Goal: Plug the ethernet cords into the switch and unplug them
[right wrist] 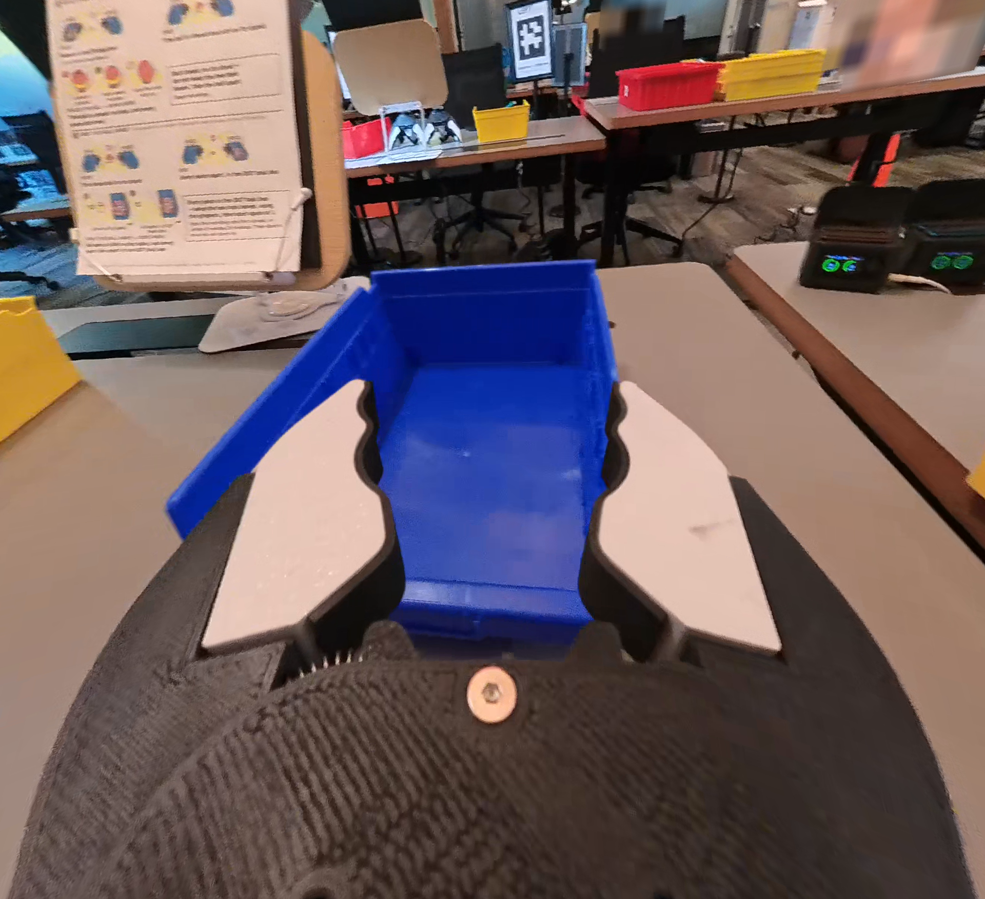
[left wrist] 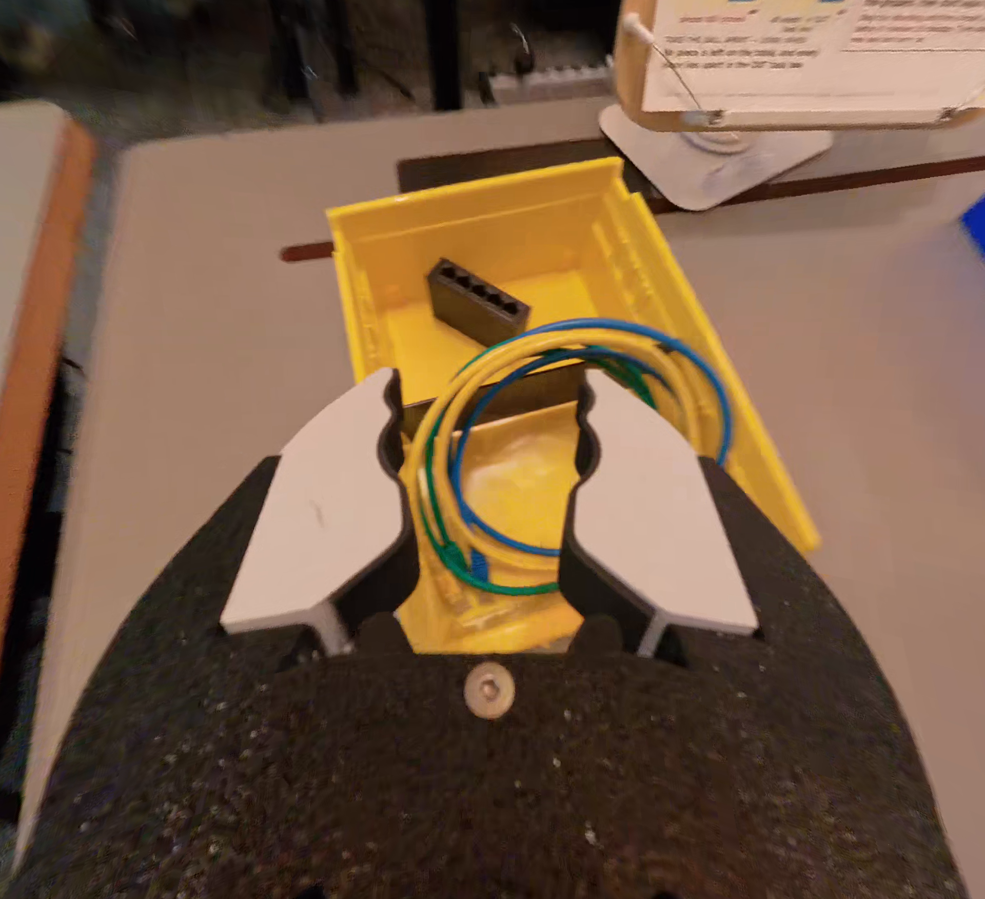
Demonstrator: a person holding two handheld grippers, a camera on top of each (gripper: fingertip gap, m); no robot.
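Switch (left wrist: 477, 305) behind cords (left wrist: 559, 447) in bin (left wrist: 687, 340); table (left wrist: 213, 340) beneath.

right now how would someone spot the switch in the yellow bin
Find the yellow bin on the grey table. At its far end, beyond the looped cords, lies the switch: a small black bar with a row of ports, the only dark thing among coloured cords.

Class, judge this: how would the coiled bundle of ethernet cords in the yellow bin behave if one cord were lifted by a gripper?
The ethernet cords look thin and loosely looped, so probably floppy. The yellow, blue and green loops overlap, so lifting one would likely drag the others. They seem light, resting partly over the yellow bin wall.
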